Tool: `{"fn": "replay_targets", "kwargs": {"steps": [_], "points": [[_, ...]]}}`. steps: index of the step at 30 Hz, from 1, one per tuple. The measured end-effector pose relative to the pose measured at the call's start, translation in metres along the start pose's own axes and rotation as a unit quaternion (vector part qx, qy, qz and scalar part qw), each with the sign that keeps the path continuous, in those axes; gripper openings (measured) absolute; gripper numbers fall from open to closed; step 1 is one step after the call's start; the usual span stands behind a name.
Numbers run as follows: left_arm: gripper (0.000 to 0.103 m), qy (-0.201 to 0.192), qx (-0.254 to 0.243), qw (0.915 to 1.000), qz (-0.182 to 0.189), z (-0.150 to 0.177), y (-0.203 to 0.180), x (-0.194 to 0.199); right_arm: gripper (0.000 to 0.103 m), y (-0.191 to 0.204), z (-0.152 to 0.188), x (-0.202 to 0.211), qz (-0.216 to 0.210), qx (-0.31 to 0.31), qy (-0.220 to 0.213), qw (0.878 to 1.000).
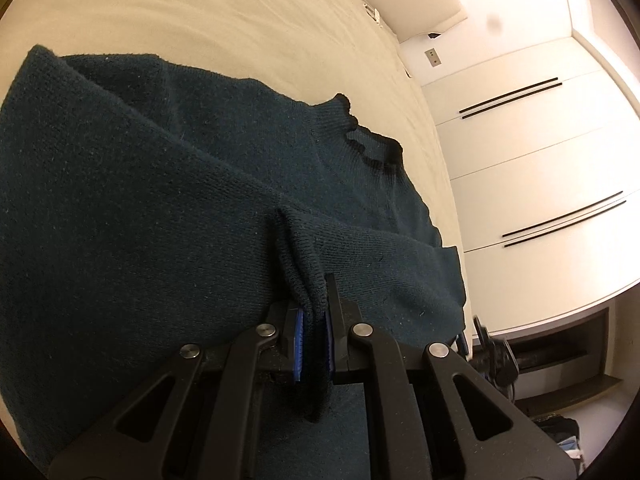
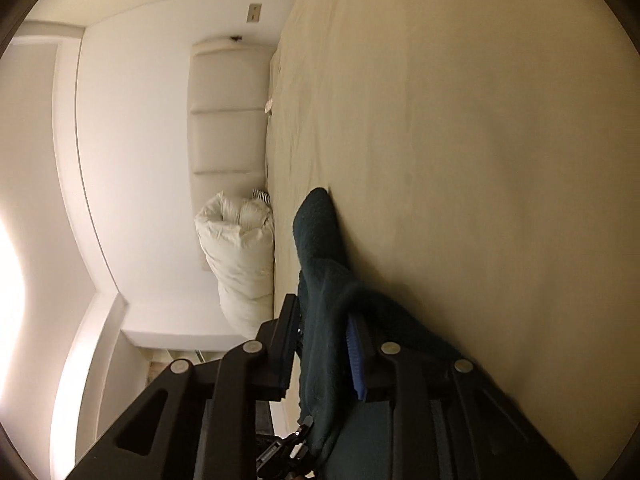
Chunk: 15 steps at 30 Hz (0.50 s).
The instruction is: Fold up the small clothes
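- Black linkage arms with silver rivets fill the bottom of both wrist views; blue ribbed pads line the inner faces of the fingers.
- Left gripper (image 1: 314, 330): jaws together, clamped on a pinched ridge of the sweater (image 1: 140, 200). It points down at a slant onto the garment.
- Right gripper (image 2: 324, 340): rolled hard onto its side, so the bed (image 2: 480, 120) runs up the right of its view like a wall. Jaws partly closed with a fold of the sweater (image 2: 320, 248) between them; the knit lies against the blue pad (image 2: 356, 356) of one finger, contact with the other finger is unclear, so I can't tell if it's a firm grip.
- Sweater: dark teal, fine even knit, ribbed collar (image 1: 372, 140) with a wavy edge. It lies spread on the bed, neck end away from the left camera, a sleeve or side panel folded diagonally over the body.
- Bed: cream sheet, smooth with faint creases.
- Background: padded cream headboard (image 2: 228, 120), rumpled white duvet bundle (image 2: 240, 256) beside it, flat white wardrobe doors (image 1: 540, 160) with thin black bar handles.
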<state>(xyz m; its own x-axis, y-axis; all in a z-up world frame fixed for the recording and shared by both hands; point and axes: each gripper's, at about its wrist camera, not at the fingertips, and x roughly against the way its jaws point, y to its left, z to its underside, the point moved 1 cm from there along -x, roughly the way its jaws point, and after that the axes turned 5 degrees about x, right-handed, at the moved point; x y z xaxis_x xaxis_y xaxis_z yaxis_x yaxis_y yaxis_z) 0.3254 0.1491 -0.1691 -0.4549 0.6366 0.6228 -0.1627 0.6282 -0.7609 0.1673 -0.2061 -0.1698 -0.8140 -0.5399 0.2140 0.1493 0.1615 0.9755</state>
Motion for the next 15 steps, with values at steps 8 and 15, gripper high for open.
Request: {"fn": "replay_targets", "kwargs": {"steps": [8, 15], "points": [[0.007, 0.004, -0.012, 0.9998, -0.017, -0.002, -0.008, -0.005, 0.058, 0.055, -0.01, 0.008, 0.034, 0.109, 0.026, 0.993], [0.008, 0.0, -0.032, 0.9989, -0.035, 0.0, -0.015, -0.01, 0.057, 0.088, -0.041, -0.089, 0.022, 0.187, 0.156, 0.97]]}}
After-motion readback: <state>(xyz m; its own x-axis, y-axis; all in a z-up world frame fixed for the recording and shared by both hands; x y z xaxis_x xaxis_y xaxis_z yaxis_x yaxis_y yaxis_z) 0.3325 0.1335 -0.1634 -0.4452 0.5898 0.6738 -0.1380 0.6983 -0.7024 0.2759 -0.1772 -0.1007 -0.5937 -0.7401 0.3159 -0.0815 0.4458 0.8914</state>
